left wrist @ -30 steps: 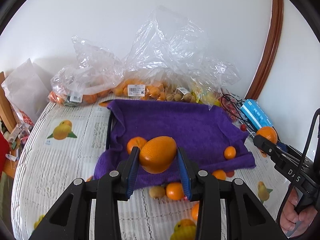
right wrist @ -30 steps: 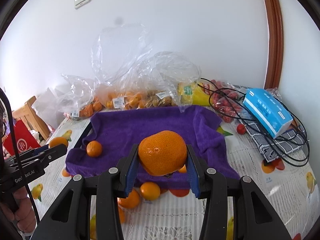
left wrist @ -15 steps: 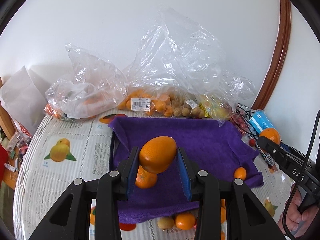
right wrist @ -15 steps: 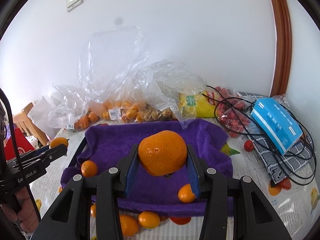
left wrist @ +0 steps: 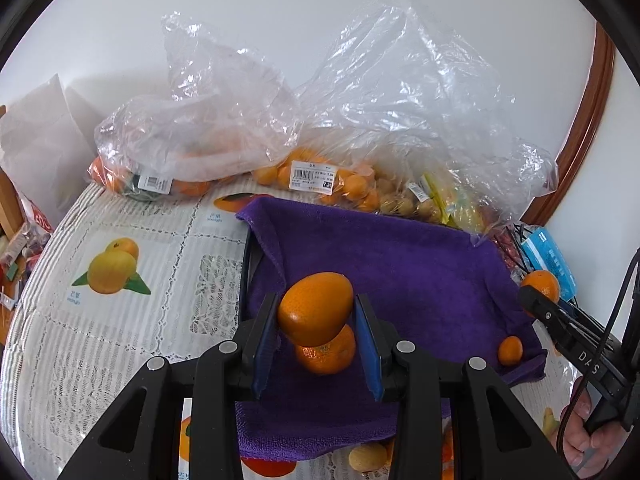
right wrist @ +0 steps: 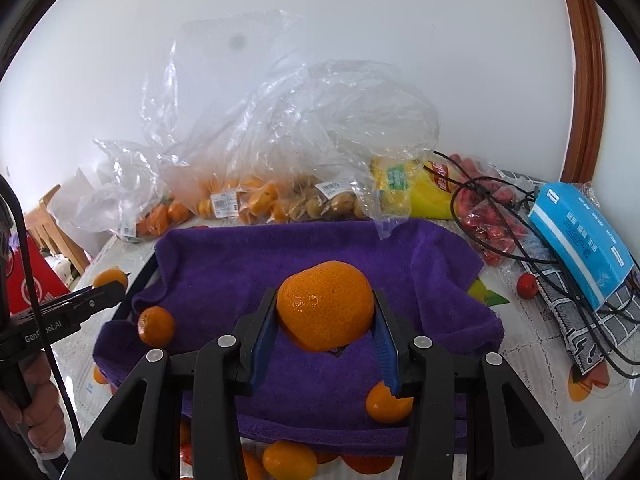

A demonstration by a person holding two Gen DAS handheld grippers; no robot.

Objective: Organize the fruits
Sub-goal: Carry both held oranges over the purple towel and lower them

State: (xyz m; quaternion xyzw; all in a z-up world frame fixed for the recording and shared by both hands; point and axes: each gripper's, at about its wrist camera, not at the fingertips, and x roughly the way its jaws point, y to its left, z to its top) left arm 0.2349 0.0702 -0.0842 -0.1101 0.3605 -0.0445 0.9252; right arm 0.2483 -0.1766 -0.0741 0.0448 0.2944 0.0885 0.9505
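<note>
Oranges fill both claws: the left claw (left wrist: 316, 322) pinches an oval smooth orange (left wrist: 315, 309) over the purple towel (left wrist: 420, 264), right above a round orange (left wrist: 330, 354) lying there. The right claw (right wrist: 325, 326) grips a bumpy round mandarin (right wrist: 325, 310) over the same towel. 2 small oranges (right wrist: 156, 324) sit on the cloth, and clear plastic fruit bags (right wrist: 256, 200) crowd the tabletop (left wrist: 120, 320) behind.

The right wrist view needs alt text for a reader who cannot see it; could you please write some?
The right gripper clamps a round orange mandarin between its blue pads above a purple towel, where two smaller oranges lie. Clear plastic bags of fruit line the white wall behind.
</note>
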